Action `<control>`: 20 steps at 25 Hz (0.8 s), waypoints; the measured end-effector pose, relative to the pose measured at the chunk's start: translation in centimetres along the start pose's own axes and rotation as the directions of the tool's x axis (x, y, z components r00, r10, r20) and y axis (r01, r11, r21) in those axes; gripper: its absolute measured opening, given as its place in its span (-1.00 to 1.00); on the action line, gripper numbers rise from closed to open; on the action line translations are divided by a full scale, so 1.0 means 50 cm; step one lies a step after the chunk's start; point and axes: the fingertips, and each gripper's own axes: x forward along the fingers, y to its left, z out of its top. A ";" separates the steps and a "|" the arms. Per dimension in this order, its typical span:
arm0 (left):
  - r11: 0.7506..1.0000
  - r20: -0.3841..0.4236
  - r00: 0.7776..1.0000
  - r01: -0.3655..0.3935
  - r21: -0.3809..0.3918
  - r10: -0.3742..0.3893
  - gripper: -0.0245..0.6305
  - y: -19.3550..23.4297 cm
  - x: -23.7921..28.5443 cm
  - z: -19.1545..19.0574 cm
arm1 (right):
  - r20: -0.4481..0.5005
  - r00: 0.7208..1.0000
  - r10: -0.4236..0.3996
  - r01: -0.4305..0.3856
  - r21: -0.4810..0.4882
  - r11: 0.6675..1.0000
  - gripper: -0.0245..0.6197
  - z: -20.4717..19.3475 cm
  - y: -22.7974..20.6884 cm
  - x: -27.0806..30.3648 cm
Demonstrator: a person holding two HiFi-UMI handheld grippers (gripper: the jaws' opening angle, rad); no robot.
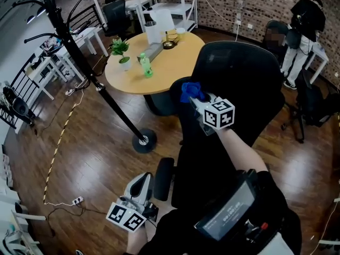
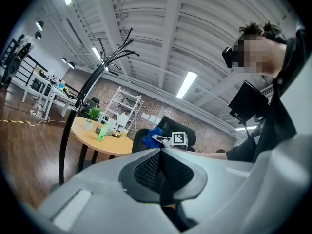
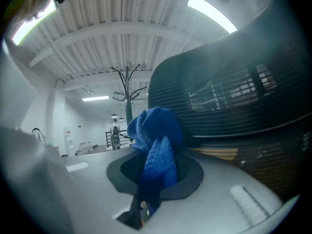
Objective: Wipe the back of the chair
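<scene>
Black mesh makes up the back of the office chair (image 1: 239, 84), which fills the middle of the head view. A round wooden tabletop (image 1: 170, 68) stands at its 11 o'clock and a black coat stand (image 1: 79, 57) at its 9 o'clock. The right hand-held gripper (image 1: 197, 100) is clenched on a blue cloth (image 1: 190, 91) at the backrest's 9 o'clock edge. The left hand-held gripper (image 1: 139, 189) hangs low at 7 o'clock, jaws clenched on nothing.

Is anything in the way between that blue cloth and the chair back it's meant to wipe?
Nothing visible does. The right gripper is shut on the blue cloth, which sits at the edge of the chair back, with no object between them. The round table stands beyond it.
</scene>
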 end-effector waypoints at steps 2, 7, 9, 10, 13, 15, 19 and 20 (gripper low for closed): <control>1.000 -0.009 1.000 0.011 0.006 -0.011 -0.91 -0.009 0.011 -0.001 | -0.006 0.999 -0.032 0.032 0.018 0.999 -0.76 -0.012 -0.028 -0.016; 0.998 -0.036 0.998 0.054 0.015 -0.054 -0.91 -0.038 0.048 -0.011 | 0.033 0.984 -0.178 0.173 0.120 0.978 -0.76 -0.016 -0.140 -0.100; 0.997 -0.052 0.996 0.077 0.013 -0.077 -0.91 -0.047 0.063 -0.019 | 0.050 0.973 -0.227 0.218 0.144 0.965 -0.76 -0.012 -0.181 -0.144; 0.996 -0.060 0.994 0.092 0.011 -0.092 -0.91 -0.051 0.071 -0.022 | 0.056 0.967 -0.249 0.238 0.148 0.960 -0.76 -0.009 -0.198 -0.167; 0.990 -0.086 0.986 0.142 0.007 -0.141 -0.91 -0.070 0.101 -0.035 | 0.074 0.943 -0.323 0.308 0.161 0.937 -0.76 -0.001 -0.253 -0.244; 0.985 -0.101 0.980 0.173 0.004 -0.172 -0.91 -0.086 0.121 -0.044 | 0.090 0.922 -0.376 0.356 0.181 0.917 -0.76 0.002 -0.291 -0.300; 0.972 -0.128 0.964 0.235 -0.003 -0.233 -0.91 -0.124 0.155 -0.059 | 0.111 0.867 -0.485 0.453 0.229 0.862 -0.76 0.000 -0.363 -0.420; 0.968 -0.135 0.959 0.250 -0.003 -0.248 -0.91 -0.133 0.162 -0.061 | 0.111 0.854 -0.508 0.475 0.233 0.849 -0.76 0.001 -0.378 -0.448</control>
